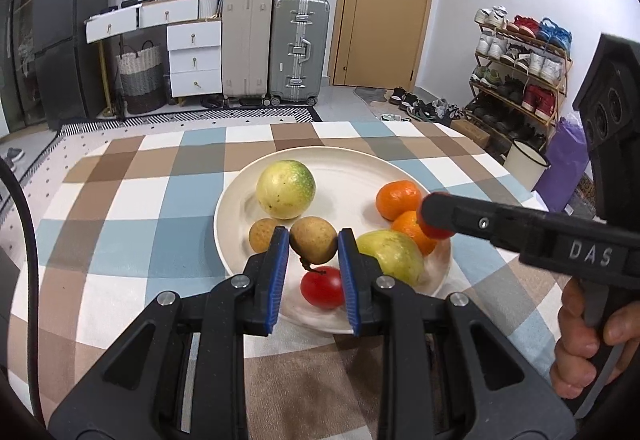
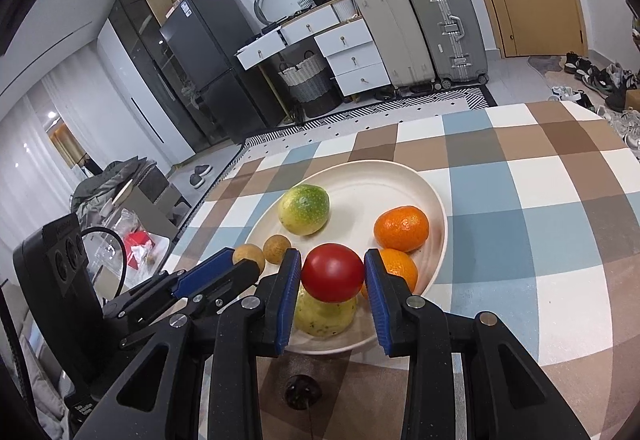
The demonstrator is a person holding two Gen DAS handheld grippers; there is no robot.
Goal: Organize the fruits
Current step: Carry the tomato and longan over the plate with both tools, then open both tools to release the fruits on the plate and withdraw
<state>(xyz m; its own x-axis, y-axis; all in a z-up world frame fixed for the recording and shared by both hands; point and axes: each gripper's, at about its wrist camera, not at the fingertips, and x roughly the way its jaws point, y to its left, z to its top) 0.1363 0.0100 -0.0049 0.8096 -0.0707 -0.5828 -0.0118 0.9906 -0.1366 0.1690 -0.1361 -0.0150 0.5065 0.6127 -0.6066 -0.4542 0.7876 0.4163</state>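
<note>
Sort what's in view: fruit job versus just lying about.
Job: plate, tomato in right gripper, brown fruit in left gripper, oranges, green-yellow fruit.
Lying about: suitcases, shoe rack, drawers, fridge, basket.

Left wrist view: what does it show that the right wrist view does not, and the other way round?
Only left wrist: a shoe rack, the person's hand, and a red tomato lying on the plate. Only right wrist: a dark round thing on the checked cloth, near the camera. Both: the plate, two oranges, the green-yellow fruit, the suitcases.
</note>
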